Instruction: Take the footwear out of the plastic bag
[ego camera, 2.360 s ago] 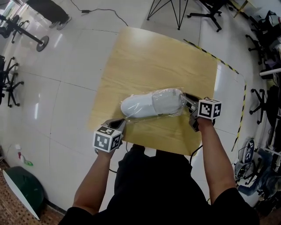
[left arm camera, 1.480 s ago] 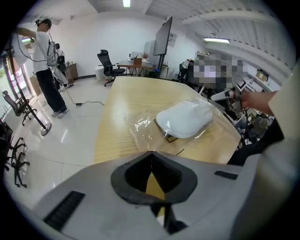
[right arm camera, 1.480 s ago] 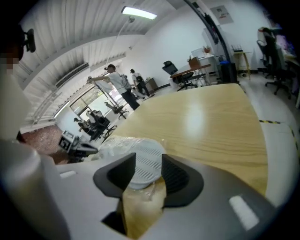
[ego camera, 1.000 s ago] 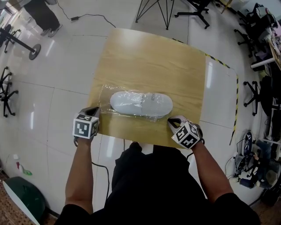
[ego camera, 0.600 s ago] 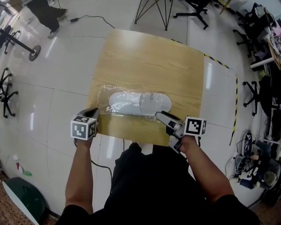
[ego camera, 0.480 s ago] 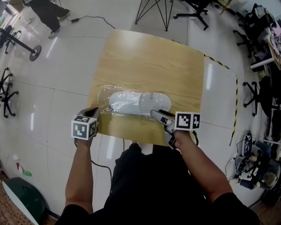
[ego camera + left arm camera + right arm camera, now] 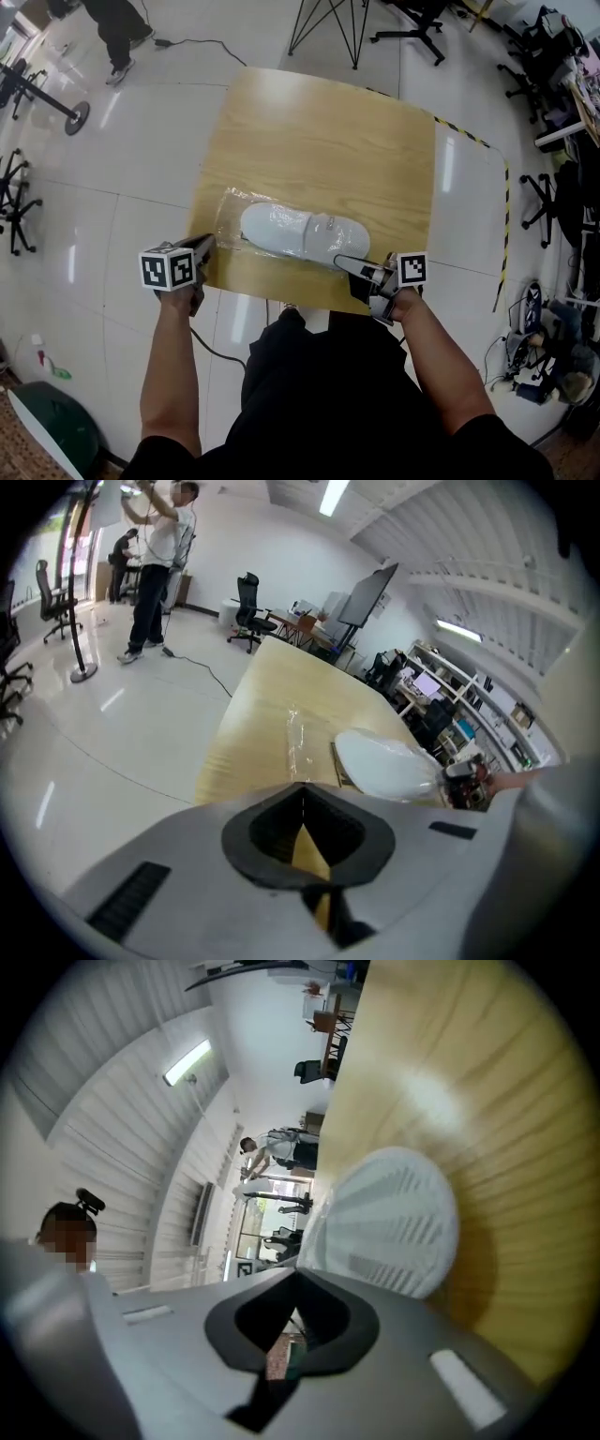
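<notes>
Table: pale wood table (image 7: 319, 131) at the centre of the head view, standing on a glossy white floor (image 7: 112, 206).
Slipper: white slipper (image 7: 300, 232) lying lengthwise across the table's lower half, inside a clear bag (image 7: 228, 211) whose loose film spreads past its left end.
Left tool: left tool (image 7: 208, 244) at the table's lower left edge, jaws pressed together on the bag's edge.
Right tool: right tool (image 7: 340, 262) at the slipper's lower right end. Its jaws have just closed together; whether film is caught between them cannot be told.
Surroundings: office chairs (image 7: 19, 192) at the frame edges; striped tape (image 7: 506, 216) on the floor at right.
</notes>
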